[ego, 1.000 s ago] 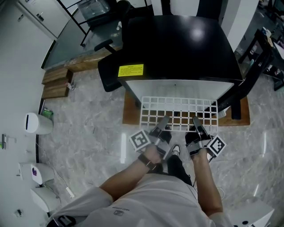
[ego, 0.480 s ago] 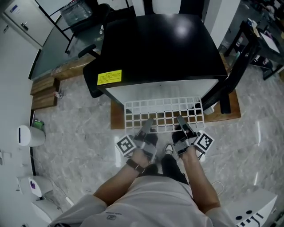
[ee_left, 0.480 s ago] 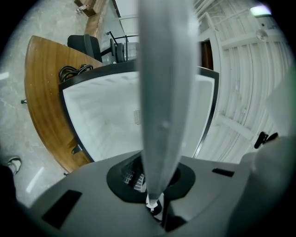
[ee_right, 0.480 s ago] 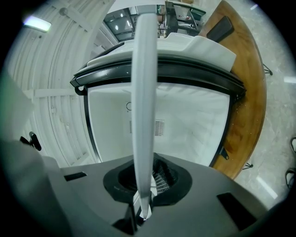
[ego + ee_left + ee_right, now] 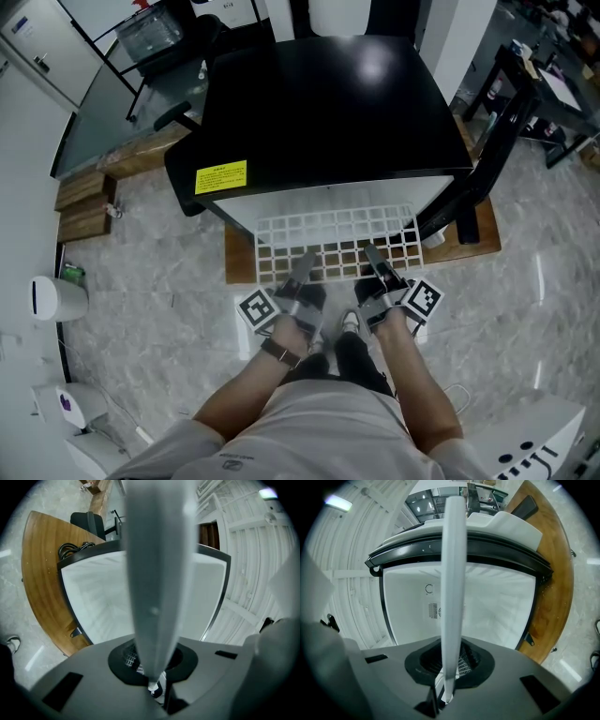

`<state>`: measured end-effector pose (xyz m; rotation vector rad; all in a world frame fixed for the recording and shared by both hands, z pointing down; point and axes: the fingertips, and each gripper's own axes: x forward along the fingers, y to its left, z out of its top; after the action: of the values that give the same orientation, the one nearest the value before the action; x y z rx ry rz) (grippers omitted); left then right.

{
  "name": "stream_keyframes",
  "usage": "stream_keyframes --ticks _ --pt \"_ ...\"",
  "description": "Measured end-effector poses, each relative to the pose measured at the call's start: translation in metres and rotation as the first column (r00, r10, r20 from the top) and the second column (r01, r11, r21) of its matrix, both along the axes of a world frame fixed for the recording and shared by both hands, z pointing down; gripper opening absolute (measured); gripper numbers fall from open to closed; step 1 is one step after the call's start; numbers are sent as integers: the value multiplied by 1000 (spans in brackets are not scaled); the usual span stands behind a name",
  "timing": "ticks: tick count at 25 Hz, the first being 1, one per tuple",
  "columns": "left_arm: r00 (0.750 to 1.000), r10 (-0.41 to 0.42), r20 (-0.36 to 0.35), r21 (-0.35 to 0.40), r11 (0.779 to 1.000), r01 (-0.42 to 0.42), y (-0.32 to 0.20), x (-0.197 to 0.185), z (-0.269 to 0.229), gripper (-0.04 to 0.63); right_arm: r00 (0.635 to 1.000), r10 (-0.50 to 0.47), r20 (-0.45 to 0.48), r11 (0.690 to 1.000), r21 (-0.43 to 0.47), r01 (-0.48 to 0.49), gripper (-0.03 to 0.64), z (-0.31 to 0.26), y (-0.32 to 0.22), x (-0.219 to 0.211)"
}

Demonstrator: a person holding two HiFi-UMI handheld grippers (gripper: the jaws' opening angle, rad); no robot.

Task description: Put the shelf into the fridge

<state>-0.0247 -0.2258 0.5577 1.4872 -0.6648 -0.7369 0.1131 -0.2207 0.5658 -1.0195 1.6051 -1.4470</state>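
Note:
Both grippers hold a white wire grid shelf (image 5: 330, 236) level at its near edge, in front of the black mini fridge (image 5: 319, 103). In the head view my left gripper (image 5: 302, 267) is shut on the shelf's near-left part and my right gripper (image 5: 373, 255) on its near-right part. The shelf's far edge lies at the fridge's open front. In each gripper view the shelf runs edge-on as a pale bar (image 5: 154, 573) (image 5: 452, 597) between the jaws. Behind it shows the fridge's white inside (image 5: 98, 606) (image 5: 497, 606).
The fridge door (image 5: 473, 178) stands open at the right. The fridge rests on a wooden platform (image 5: 239, 267). A yellow label (image 5: 221, 176) sits on its top front corner. White bins (image 5: 47, 298) and wooden blocks (image 5: 82, 206) lie left; an office chair (image 5: 178, 122) behind.
The shelf and both grippers have edged a little toward the fridge opening, and the head view has shifted with them. Both grips hold as before.

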Motion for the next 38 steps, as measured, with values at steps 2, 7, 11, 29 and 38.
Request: stream_keyframes --ticks 2,7,11,29,38 --pt "1000 -2 -6 3 1000 2 1 0 1 28 1000 2 -3 1000 5 -2 46 1 0 0" --pt "1000 -7 -1 16 1000 7 -2 1 2 28 1000 8 -7 1000 16 -8 46 2 -2 2" --pt "1000 -18 8 23 1000 18 -36 9 -1 28 1000 10 -11 1000 8 -10 46 0 -36 10" --pt "997 -78 10 38 996 77 -116 6 -6 28 999 33 2 999 7 -33 46 -4 -115 7" --pt "994 -113 7 46 993 112 -141 6 -6 28 999 37 5 999 19 -37 46 -3 -141 8"
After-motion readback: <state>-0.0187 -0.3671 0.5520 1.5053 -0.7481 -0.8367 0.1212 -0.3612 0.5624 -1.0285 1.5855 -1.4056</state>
